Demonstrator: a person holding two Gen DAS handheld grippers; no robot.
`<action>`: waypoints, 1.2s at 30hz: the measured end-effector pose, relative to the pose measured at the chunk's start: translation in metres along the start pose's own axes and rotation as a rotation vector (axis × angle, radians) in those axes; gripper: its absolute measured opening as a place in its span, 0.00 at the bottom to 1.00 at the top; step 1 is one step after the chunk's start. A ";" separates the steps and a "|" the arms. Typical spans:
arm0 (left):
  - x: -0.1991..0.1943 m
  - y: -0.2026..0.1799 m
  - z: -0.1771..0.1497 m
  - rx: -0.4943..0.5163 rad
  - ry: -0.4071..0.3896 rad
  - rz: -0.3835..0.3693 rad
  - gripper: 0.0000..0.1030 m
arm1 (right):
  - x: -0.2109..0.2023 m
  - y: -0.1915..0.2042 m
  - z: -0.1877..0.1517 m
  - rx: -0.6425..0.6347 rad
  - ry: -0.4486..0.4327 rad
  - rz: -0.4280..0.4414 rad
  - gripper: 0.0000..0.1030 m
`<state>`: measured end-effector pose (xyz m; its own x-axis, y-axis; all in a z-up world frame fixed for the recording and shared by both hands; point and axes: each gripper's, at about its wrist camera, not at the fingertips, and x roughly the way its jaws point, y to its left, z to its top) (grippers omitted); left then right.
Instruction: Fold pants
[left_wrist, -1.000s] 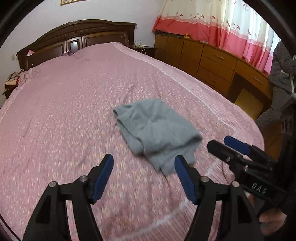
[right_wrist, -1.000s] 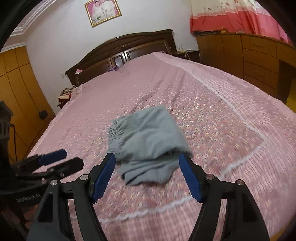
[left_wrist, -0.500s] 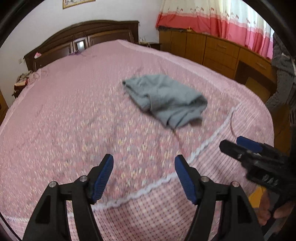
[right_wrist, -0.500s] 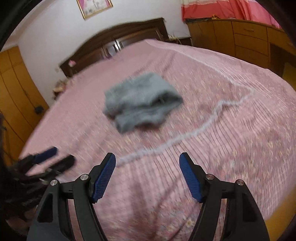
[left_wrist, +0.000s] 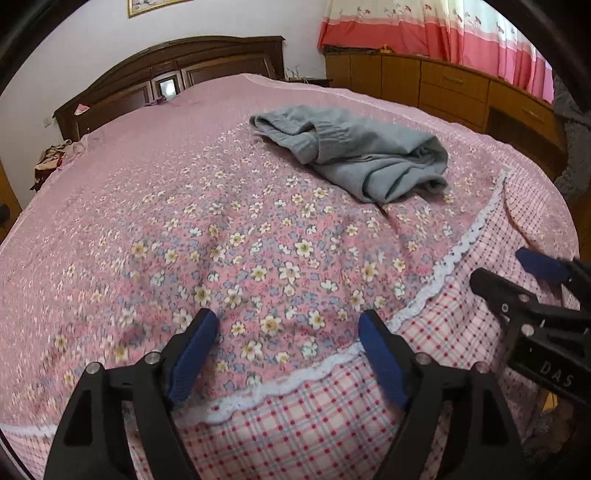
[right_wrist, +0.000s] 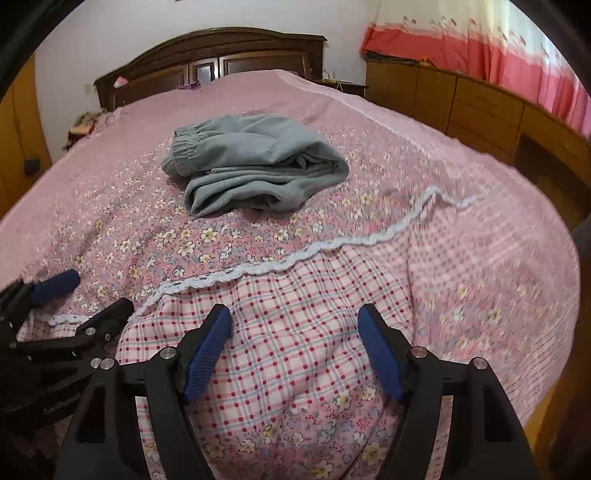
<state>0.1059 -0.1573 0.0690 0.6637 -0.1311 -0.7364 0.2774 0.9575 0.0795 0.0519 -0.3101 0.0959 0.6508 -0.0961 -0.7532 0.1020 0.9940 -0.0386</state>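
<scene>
Grey pants (left_wrist: 354, 151) (right_wrist: 255, 162) lie folded in a bundle on the pink flowered bedspread (left_wrist: 221, 229), elastic waistband toward the headboard. My left gripper (left_wrist: 288, 325) hovers low over the bed's near edge, well short of the pants; its jaws are opening and nothing is between them. My right gripper (right_wrist: 295, 321) is open and empty over the checked border of the bedspread (right_wrist: 295, 295), also short of the pants. Each gripper shows in the other's view: the right gripper (left_wrist: 524, 273) at the right, the left gripper (right_wrist: 85, 295) at the left.
A dark wooden headboard (left_wrist: 173, 70) closes the far end of the bed. Wooden drawers (left_wrist: 458, 88) under a red and cream curtain (left_wrist: 436, 29) run along the right wall. A white lace trim (right_wrist: 332, 243) crosses the cover near the foot.
Both grippers have sunk and drawn back toward the foot of the bed, so the pants now lie farther ahead. The left jaws stand a little wider than before.
</scene>
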 end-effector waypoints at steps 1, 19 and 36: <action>0.004 -0.001 0.005 0.020 0.009 0.005 0.85 | 0.003 0.002 0.004 -0.008 0.002 0.006 0.70; 0.068 0.025 0.050 -0.015 0.035 -0.091 1.00 | 0.075 -0.006 0.036 0.048 0.045 -0.017 0.95; 0.052 0.021 0.033 -0.020 0.016 -0.095 1.00 | 0.074 -0.006 0.026 0.058 0.021 -0.028 0.96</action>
<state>0.1692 -0.1524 0.0546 0.6240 -0.2173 -0.7506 0.3241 0.9460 -0.0045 0.1187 -0.3249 0.0577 0.6315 -0.1219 -0.7657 0.1637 0.9863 -0.0220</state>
